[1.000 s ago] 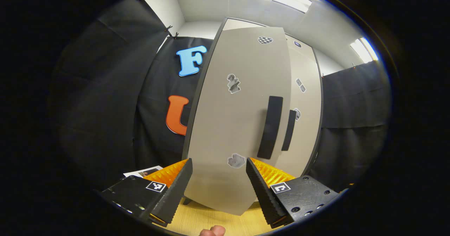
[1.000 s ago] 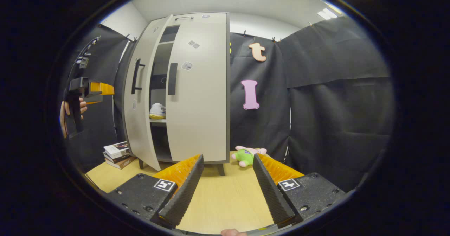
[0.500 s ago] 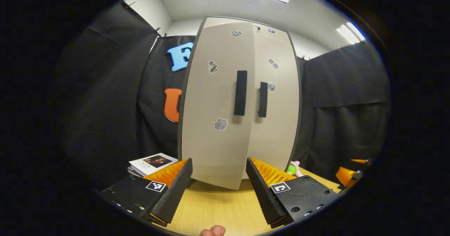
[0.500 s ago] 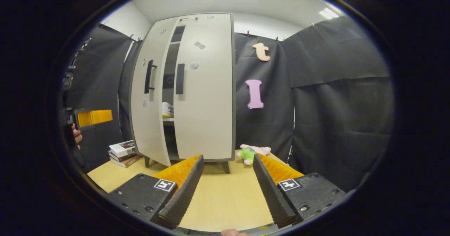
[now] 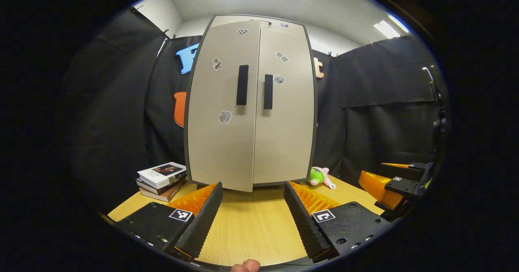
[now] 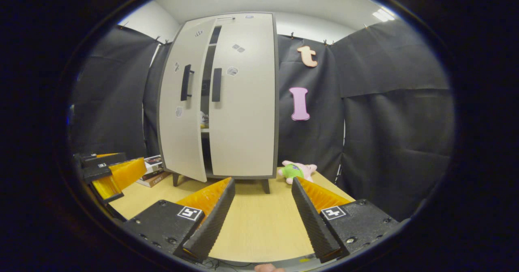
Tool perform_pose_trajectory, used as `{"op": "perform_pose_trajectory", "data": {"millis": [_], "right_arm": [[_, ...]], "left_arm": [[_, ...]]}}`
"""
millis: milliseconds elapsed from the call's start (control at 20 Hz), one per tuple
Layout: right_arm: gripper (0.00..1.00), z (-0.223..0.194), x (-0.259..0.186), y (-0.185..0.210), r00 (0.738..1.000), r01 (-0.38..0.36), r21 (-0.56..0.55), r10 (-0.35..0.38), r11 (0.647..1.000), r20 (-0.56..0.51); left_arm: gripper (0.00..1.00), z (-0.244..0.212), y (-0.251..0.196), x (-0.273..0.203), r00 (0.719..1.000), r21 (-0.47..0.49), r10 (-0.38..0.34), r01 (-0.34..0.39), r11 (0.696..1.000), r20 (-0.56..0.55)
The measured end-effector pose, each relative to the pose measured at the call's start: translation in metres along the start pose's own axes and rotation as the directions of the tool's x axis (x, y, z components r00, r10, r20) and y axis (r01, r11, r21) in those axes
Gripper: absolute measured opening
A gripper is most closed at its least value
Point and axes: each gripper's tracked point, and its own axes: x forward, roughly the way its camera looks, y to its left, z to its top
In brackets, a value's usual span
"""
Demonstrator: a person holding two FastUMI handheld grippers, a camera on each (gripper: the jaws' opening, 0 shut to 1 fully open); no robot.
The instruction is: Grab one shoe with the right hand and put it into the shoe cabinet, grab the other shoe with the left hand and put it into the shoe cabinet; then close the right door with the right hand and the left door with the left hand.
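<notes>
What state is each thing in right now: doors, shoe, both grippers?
left door: ajar, gap beside the right door
right door: closed
shoe: on a shelf inside, seen through the gap
left gripper: open, empty, off the cabinet
right gripper: open, empty
stack of books: lying flat on table

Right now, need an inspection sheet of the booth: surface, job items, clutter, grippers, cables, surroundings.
Surface: wooden table, bare in front of the cabinet.
Job's things: shoe cabinet; right door shut; left door ajar, a gap showing a shoe on a shelf.
Clutter: stack of books left of the cabinet; plush toy right of it.
Grippers: left gripper open, fingers empty; right gripper open, fingers empty.
Cables: nothing seen.
Surroundings: black cloth walls, ceiling lights on.
</notes>
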Motion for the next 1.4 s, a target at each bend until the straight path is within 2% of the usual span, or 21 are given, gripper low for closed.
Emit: {"op": "perform_pose_trajectory", "data": {"millis": [400, 500, 550, 650, 950, 1000, 1050, 1400], "right_arm": [[0.92, 0.005, 0.004, -0.007, 1.0, 0.009, 0.012, -0.009, 1.0, 0.013], [0.92, 0.005, 0.005, -0.005, 1.0, 0.006, 0.018, -0.006, 1.0, 0.017], [0.89, 0.004, 0.005, -0.004, 1.0, 0.002, 0.019, -0.003, 1.0, 0.014], [0.92, 0.004, 0.007, -0.002, 1.0, -0.002, 0.019, 0.001, 1.0, 0.015], [0.92, -0.001, 0.011, 0.003, 1.0, -0.02, -0.006, 0.02, 1.0, -0.008], [0.89, 0.0, 0.011, 0.003, 1.0, -0.022, -0.003, 0.022, 1.0, -0.006], [0.92, 0.0, 0.012, 0.004, 1.0, -0.026, 0.002, 0.026, 1.0, -0.004], [0.92, 0.005, 0.014, 0.007, 0.999, -0.039, 0.011, 0.039, 0.999, 0.016]], "left_arm": [[0.92, 0.008, 0.003, 0.002, 1.0, 0.004, 0.011, -0.011, 1.0, 0.015], [0.92, 0.009, 0.006, 0.005, 1.0, 0.007, 0.017, -0.017, 1.0, 0.019], [0.92, 0.011, 0.006, 0.005, 1.0, 0.007, 0.018, -0.018, 1.0, 0.022], [0.92, 0.013, 0.007, 0.007, 0.999, 0.006, 0.02, -0.02, 1.0, 0.026], [0.92, 0.015, 0.007, 0.006, 0.999, 0.003, 0.027, -0.027, 1.0, 0.029], [0.92, 0.015, 0.006, 0.007, 0.999, 0.001, 0.025, -0.025, 1.0, 0.029], [0.92, 0.015, 0.007, 0.009, 0.999, -0.001, 0.023, -0.023, 1.0, 0.027], [0.92, 0.021, 0.005, 0.01, 0.999, 0.012, 0.024, -0.024, 1.0, 0.034]]}}
